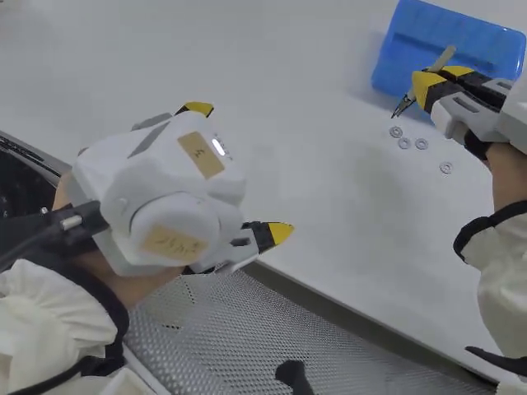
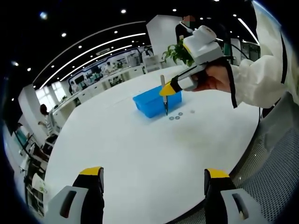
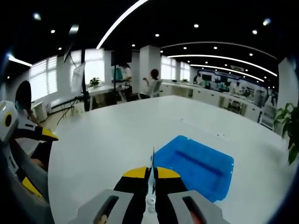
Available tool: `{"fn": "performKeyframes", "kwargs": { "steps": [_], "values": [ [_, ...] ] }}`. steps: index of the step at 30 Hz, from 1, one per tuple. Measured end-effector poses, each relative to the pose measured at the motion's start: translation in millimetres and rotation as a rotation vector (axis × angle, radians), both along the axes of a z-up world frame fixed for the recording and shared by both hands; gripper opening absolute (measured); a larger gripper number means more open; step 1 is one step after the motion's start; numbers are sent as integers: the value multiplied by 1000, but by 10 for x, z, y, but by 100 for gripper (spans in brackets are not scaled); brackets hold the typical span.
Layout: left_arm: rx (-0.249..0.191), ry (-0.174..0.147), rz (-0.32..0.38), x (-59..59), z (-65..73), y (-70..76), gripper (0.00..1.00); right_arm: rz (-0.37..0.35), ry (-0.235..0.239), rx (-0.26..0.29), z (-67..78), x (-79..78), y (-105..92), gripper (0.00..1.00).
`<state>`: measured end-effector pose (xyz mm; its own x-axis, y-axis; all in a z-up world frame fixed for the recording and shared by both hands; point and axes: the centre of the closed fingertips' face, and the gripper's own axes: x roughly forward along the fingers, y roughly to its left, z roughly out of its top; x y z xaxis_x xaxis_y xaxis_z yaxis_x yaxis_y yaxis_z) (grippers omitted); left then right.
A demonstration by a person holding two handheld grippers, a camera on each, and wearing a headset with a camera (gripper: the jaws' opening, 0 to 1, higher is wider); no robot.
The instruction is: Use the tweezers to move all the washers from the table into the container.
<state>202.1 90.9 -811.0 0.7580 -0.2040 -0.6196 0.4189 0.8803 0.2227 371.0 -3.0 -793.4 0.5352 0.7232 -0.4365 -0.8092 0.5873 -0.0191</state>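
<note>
Several small metal washers (image 1: 404, 143) lie on the white table (image 1: 288, 123), just in front of the blue container (image 1: 453, 41). My right gripper (image 1: 432, 80) is shut on the tweezers (image 1: 403, 104), whose tips hang a little above and behind the washers. In the right gripper view the tweezers (image 3: 152, 161) stick out between the closed yellow jaws of the right gripper (image 3: 151, 173), with the container (image 3: 196, 168) beyond. My left gripper (image 1: 239, 170) stands open and holds nothing near the table's front edge. Its view takes in the washers (image 2: 176, 116), the container (image 2: 154, 102) and the tweezers (image 2: 165, 100).
A perforated metal shelf (image 1: 247, 329) runs below the table's front edge (image 1: 346, 309). The table's wide white middle lies between the two grippers. A potted plant (image 2: 177, 49) and other desks with people stand far behind.
</note>
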Motion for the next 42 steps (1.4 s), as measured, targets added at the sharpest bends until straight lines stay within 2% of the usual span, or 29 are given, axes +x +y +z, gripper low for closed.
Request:
{"fn": "performKeyframes", "kwargs": {
  "steps": [8, 17, 37, 40, 42],
  "values": [
    [2, 3, 0, 2, -9, 0, 91, -4, 16, -4, -25, 0, -23, 2],
    [6, 4, 0, 2, -12, 2, 90, -4, 41, -25, -124, -45, -35, 2],
    [15, 10, 3, -2, -25, 14, 90, -11, 24, -31, -134, -33, -27, 1],
    [16, 11, 3, -3, -28, 16, 90, -1, -22, -64, -136, -30, -48, 1],
    [17, 10, 4, -3, -27, 17, 90, 2, -21, -64, -137, -53, -42, 1]
  ]
}}
